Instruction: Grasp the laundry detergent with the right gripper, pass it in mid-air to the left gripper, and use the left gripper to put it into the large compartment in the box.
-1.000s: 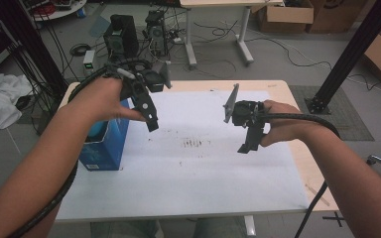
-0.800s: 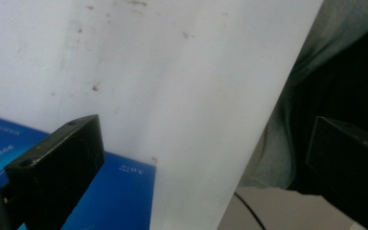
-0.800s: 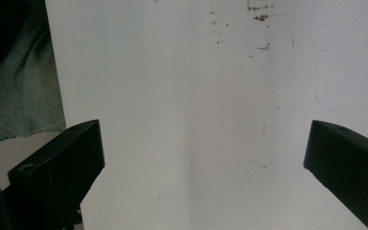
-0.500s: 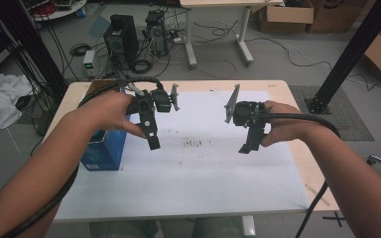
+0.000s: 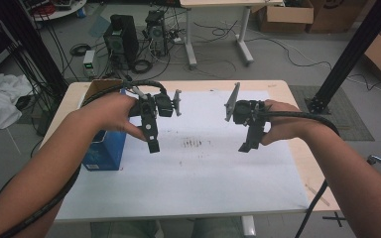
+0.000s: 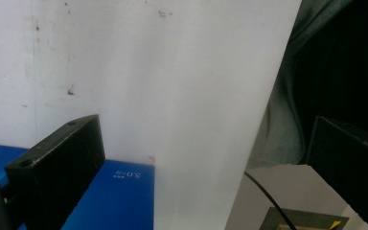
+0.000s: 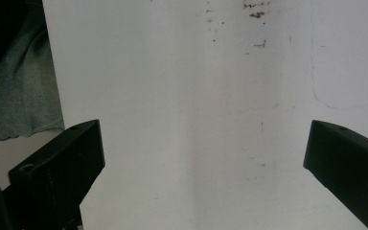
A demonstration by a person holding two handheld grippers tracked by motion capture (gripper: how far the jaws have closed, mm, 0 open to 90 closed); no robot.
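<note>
Left gripper (image 5: 152,141): jaws spread, empty, above white sheet (image 5: 193,168).
Right gripper (image 5: 245,144): jaws spread, empty.
Blue box (image 5: 104,148): untouched beside left gripper.
Progress: likely at outset; nothing grasped.

- Two grippers: the left gripper (image 5: 151,134) and the right gripper (image 5: 248,136), each with its jaws apart.
- One blue box (image 5: 104,151), at the table's left.
- One white sheet (image 5: 198,173).
- One table (image 5: 287,94).
</note>
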